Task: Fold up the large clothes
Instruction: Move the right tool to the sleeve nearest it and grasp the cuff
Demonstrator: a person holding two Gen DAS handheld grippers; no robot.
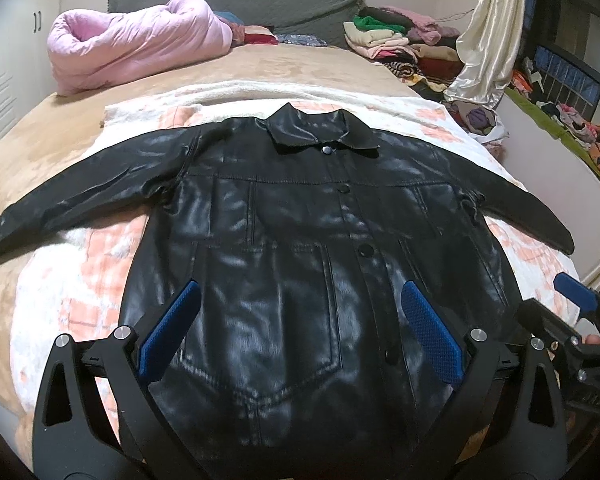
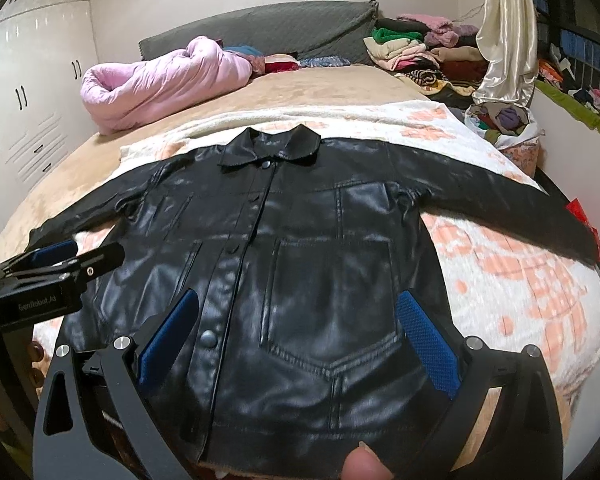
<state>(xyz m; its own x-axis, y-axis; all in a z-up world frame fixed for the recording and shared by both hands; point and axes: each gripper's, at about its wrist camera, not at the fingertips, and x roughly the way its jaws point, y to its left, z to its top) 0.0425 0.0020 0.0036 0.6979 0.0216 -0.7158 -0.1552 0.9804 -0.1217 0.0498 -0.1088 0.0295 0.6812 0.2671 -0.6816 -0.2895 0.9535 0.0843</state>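
A black leather jacket lies flat and front up on the bed, buttoned, collar away from me, both sleeves spread out to the sides. My left gripper hovers open over the jacket's lower left pocket, nothing between its blue pads. The right gripper shows at the right edge of the left wrist view. In the right wrist view the same jacket fills the middle, and my right gripper stands open above its lower right pocket. The left gripper appears at the left there. A fingertip shows at the bottom.
The jacket rests on a white and peach blanket over a tan bedspread. A pink quilt is bundled at the head. Stacked clothes sit at the far right by a cream curtain. White cupboards line the left wall.
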